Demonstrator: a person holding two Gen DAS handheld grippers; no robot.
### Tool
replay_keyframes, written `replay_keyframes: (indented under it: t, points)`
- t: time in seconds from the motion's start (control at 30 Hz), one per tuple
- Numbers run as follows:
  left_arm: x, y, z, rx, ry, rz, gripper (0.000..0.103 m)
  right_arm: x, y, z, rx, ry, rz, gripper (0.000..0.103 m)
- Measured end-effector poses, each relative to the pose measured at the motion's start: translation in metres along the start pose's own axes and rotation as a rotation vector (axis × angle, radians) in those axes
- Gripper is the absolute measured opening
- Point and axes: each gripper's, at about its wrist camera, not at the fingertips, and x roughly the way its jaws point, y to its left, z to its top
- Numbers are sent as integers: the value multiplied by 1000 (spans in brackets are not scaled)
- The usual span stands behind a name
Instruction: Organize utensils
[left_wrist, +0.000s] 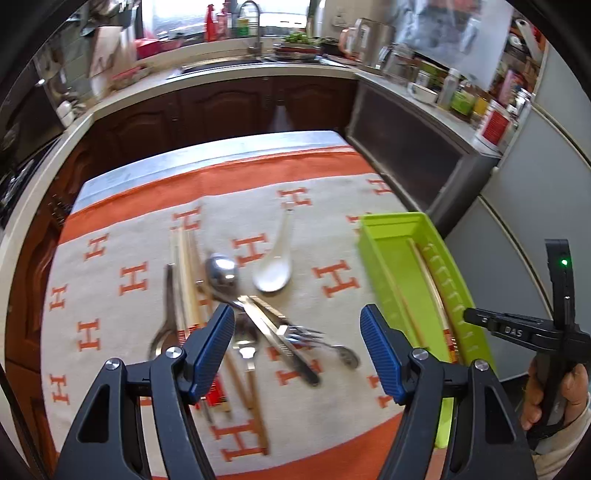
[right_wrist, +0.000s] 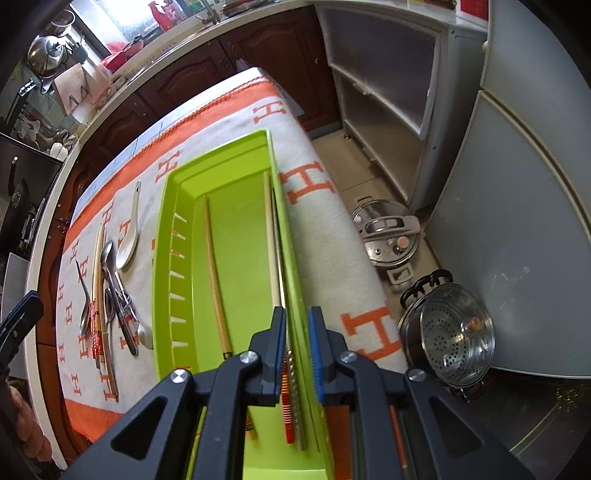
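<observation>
A lime green tray (left_wrist: 388, 236) (right_wrist: 177, 206) lies on the right of the cloth-covered table and holds a few chopsticks (right_wrist: 216, 280). A pile of utensils lies to its left: a metal spoon (left_wrist: 221, 271), a white ceramic spoon (left_wrist: 273, 269), a fork (left_wrist: 295, 332), tongs (left_wrist: 284, 347) and wooden chopsticks (left_wrist: 186, 273). My left gripper (left_wrist: 297, 354) is open and empty above the pile. My right gripper (right_wrist: 297, 354) hovers over the tray's right wall, its jaws a narrow gap apart, holding nothing; the tray's wall and chopstick ends show through the gap.
The table has a white and orange H-patterned cloth (left_wrist: 332, 280). A pressure cooker (right_wrist: 388, 236) and a steamer pot (right_wrist: 450, 328) stand on the floor to the right. Kitchen counters (left_wrist: 229, 70) and cabinets lie behind, a grey fridge (right_wrist: 517, 184) at right.
</observation>
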Motion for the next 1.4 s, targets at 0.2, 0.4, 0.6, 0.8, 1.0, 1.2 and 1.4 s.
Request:
replay_keyframes:
  t: [0.2, 0.4, 0.6, 0.8, 1.0, 1.2, 1.4]
  points:
    - [-4, 42, -3, -87, -6, 56, 69, 3, -1, 3, 22, -11, -5, 7]
    - [-5, 62, -6, -124, -13, 94, 69, 9, 11, 10, 10, -13, -10, 7]
    - [-7, 76, -10, -138, -17, 125, 69, 14, 26, 14, -21, -8, -40, 10]
    - [-12, 93, -19, -161, -19, 142, 69, 6, 28, 15, -24, -26, -65, 10]
    - [-17, 112, -27, -185, -22, 150, 69, -18, 47, 15, -69, -85, -48, 10]
    - [-16, 133, -34, -217, -15, 156, 69, -25, 96, 10, -204, -45, 105, 16]
    - [-8, 145, -43, -240, 6, 149, 69, 5, 148, -4, -394, 64, 141, 21]
